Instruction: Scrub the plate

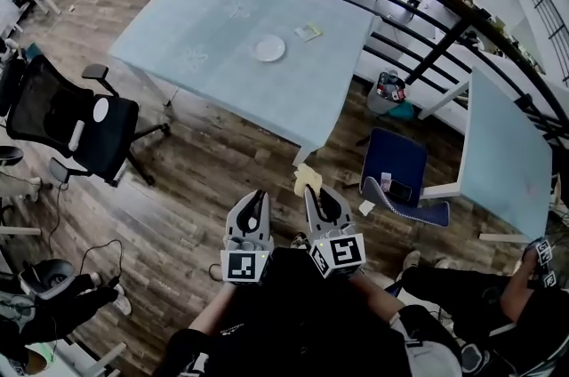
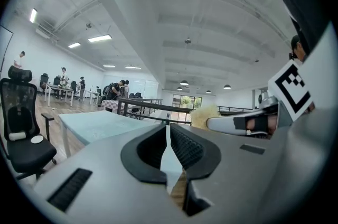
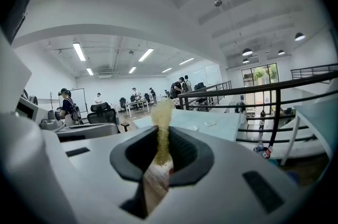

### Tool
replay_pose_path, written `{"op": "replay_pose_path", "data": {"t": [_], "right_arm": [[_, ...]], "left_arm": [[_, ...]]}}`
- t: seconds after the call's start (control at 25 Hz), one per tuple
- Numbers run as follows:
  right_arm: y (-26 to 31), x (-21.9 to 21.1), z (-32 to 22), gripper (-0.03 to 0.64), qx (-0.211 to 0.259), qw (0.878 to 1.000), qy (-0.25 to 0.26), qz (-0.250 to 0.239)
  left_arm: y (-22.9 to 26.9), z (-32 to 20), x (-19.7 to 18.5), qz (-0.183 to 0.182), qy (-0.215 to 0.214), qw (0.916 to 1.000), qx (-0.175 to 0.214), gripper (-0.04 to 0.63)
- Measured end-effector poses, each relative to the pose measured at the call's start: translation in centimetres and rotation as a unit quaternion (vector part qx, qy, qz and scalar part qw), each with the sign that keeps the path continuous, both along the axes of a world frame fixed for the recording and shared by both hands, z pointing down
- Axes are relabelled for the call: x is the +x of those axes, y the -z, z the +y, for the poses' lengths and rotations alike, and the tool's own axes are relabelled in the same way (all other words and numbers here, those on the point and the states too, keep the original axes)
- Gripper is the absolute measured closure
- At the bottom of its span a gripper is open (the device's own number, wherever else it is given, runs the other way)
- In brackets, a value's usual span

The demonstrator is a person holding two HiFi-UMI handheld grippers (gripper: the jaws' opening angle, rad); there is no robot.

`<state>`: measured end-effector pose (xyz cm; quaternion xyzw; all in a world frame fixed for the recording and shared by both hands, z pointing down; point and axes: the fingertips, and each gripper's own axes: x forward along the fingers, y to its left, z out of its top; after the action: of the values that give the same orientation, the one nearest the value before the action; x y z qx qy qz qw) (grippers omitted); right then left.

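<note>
Bright even light, fisheye-warped edges

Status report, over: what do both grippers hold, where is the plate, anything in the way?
Left gripper shut, empty. Right gripper shut on yellow sponge. Plate on table ahead, not yet reached. Office chair off left, not between.

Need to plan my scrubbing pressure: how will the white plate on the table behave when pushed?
The plate looks shallow and round, so it is probably light and stiff. It lies loose on the smooth-looking table, so it will likely slide sideways unless steadied. Its low, flat shape makes tipping unlikely.
</note>
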<state>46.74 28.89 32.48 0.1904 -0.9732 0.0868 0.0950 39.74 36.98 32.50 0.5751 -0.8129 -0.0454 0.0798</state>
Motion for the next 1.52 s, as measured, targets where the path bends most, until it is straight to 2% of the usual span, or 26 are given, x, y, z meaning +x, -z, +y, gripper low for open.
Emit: {"op": "replay_pose_path", "data": {"t": [0.36,0.68,0.88,1.2,1.36,1.52], "right_arm": [[0.2,-10.1,1.0,0.56,-0.006,1.0,0.01,-0.006],[0.7,-18.9,2.6,0.558,0.005,1.0,0.011,-0.012],[0.3,-22.6,3.8,0.558,0.008,1.0,0.022,-0.008],[0.1,-25.5,3.9,0.558,0.01,1.0,0.025,0.002],[-0.6,-27.3,4.0,0.558,0.008,0.999,0.041,0.007],[-1.0,-29.6,2.8,0.558,0.005,0.999,0.048,0.002]], "left_arm": [[0.2,0.4,-9.9,-0.002,0.0,1.0,0.0,0.563],[0.8,1.6,-17.8,-0.02,-0.018,0.9996,-0.001,0.563],[0.3,2.4,-22.1,-0.02,-0.012,0.9997,-0.002,0.563],[0.5,2.8,-24.8,-0.011,0.004,0.9998,0.013,0.563],[-0.6,2.9,-25.3,0.004,0.012,0.9999,0.005,0.563],[-1.2,2.0,-27.1,-0.007,0.017,0.9998,-0.004,0.565]]}}
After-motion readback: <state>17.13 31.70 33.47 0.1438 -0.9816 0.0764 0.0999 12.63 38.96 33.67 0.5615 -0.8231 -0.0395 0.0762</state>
